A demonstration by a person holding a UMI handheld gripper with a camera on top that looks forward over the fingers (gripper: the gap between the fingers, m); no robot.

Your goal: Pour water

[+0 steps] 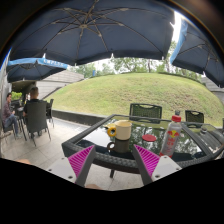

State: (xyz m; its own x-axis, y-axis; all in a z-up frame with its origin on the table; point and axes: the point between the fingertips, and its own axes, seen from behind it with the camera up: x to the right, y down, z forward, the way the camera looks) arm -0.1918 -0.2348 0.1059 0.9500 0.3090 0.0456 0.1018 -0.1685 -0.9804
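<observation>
Gripper view looks out across a patio table toward a pale cream cylindrical cup [122, 130] that stands on a dark round base [122, 147], just ahead of the gripper [115, 158] and centred over the gap between its two fingers at 12 o'clock. The magenta pads [81, 159] are spread wide, one at 7 o'clock and the other at 5 o'clock, and nothing is clasped between them; the cup rests on its own support beyond the tips. At 3 o'clock from the cup stands a clear plastic bottle with a red cap and red label [173, 135], upright, near the cup but apart from it. Some small yellow and red items lie around the cup's base; what they are cannot be told. All of this sits on a dark-framed glass-topped table [200, 148]. Behind the table, at 12 o'clock, is a dark slatted chair back [145, 111]. Beyond it rises a grassy green slope [120, 92] with trees along its top. Large dark blue parasols [90, 32] spread overhead. At 9 o'clock, well apart from the table, a person [34, 98] sits on a dark chair on the paved ground.
</observation>
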